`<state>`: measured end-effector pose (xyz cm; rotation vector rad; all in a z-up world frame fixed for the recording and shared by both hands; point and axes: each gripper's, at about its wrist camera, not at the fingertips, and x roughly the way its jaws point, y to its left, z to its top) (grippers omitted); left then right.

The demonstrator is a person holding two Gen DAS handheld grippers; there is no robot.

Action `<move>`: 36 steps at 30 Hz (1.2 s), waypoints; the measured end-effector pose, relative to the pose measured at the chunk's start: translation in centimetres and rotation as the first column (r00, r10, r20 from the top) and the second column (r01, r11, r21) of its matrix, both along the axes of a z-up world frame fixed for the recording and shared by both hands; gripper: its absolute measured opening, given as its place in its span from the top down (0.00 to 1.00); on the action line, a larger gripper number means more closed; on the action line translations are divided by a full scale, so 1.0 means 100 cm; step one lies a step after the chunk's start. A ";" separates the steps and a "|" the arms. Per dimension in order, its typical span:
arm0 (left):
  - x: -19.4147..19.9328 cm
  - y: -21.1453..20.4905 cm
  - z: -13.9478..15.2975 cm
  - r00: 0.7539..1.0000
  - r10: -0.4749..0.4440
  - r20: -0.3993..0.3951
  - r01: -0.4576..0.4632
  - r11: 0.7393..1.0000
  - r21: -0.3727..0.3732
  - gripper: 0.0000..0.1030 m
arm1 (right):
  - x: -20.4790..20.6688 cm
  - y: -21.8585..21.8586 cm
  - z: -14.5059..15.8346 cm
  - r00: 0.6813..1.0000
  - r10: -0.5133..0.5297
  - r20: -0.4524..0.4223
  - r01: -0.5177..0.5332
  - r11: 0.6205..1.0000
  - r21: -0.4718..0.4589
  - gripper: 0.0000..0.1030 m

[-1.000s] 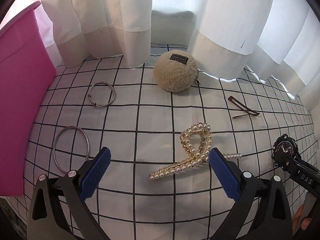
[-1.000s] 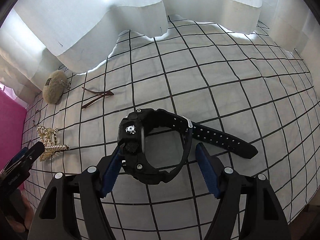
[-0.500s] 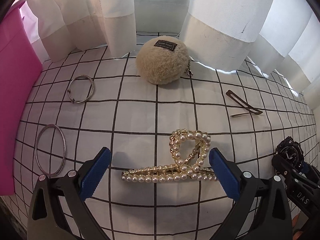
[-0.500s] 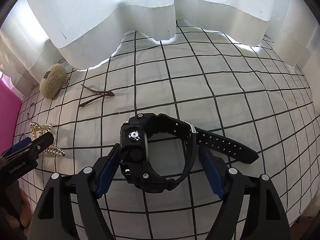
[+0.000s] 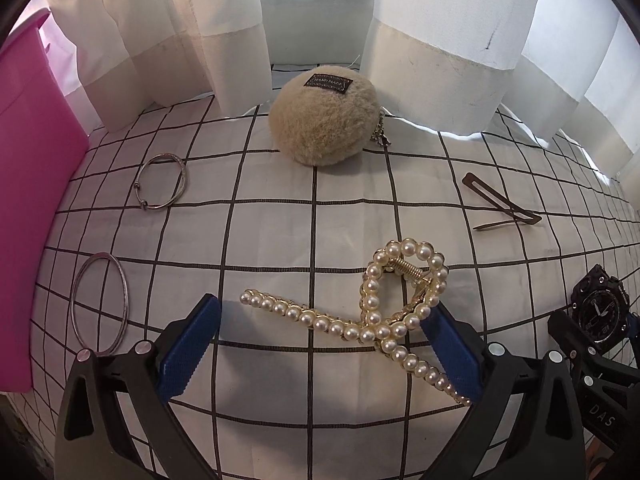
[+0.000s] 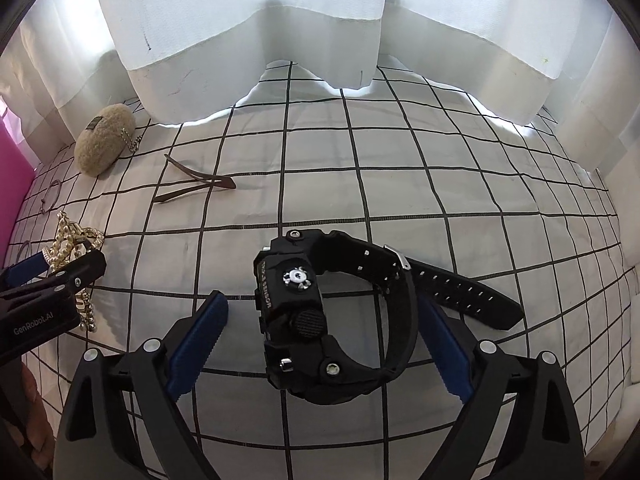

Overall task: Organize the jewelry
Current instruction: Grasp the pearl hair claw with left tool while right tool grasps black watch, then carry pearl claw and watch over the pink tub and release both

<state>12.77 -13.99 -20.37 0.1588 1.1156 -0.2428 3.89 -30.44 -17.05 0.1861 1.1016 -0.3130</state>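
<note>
A gold pearl hair claw (image 5: 380, 312) lies on the checked cloth between the fingers of my left gripper (image 5: 320, 308), which stands open. Its loop end sits right against the right blue pad (image 5: 452, 352); the left pad is clear of it. A black wristwatch (image 6: 320, 308) rests on its side on the cloth between the fingers of my right gripper (image 6: 320, 298). Those jaws are opening, and the left pad (image 6: 196, 344) stands apart from the watch case. The watch (image 5: 598, 312) also shows at the right edge of the left wrist view.
A beige fluffy pom-pom keychain (image 5: 322, 116) sits at the back by the white curtain (image 5: 440, 40). Two silver bangles (image 5: 162, 182) (image 5: 100, 304) lie at left near a pink box (image 5: 28, 200). A brown hair clip (image 5: 500, 204) lies at right.
The left gripper came closer and lower over the pearl claw, which now lies between its fingers. The right jaws spread wider, away from the watch case.
</note>
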 end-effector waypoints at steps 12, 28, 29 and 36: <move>-0.025 0.012 0.008 0.999 -0.036 0.039 0.037 0.999 -0.020 0.40 | -0.010 -0.005 0.009 0.999 -0.002 0.034 0.001 1.000 0.013 0.42; -0.032 0.041 0.021 0.999 -0.036 0.009 0.036 0.996 -0.077 0.92 | -0.025 0.008 0.017 0.998 0.009 0.058 -0.011 0.999 0.049 0.43; -0.033 0.042 0.022 0.999 -0.039 0.016 0.040 0.996 -0.080 0.93 | -0.024 0.009 0.017 0.998 0.010 0.058 -0.013 0.999 0.050 0.43; -0.040 0.057 0.035 0.998 -0.040 0.048 0.047 0.988 -0.147 0.93 | -0.025 0.011 0.023 0.997 0.025 0.078 -0.029 0.998 0.047 0.43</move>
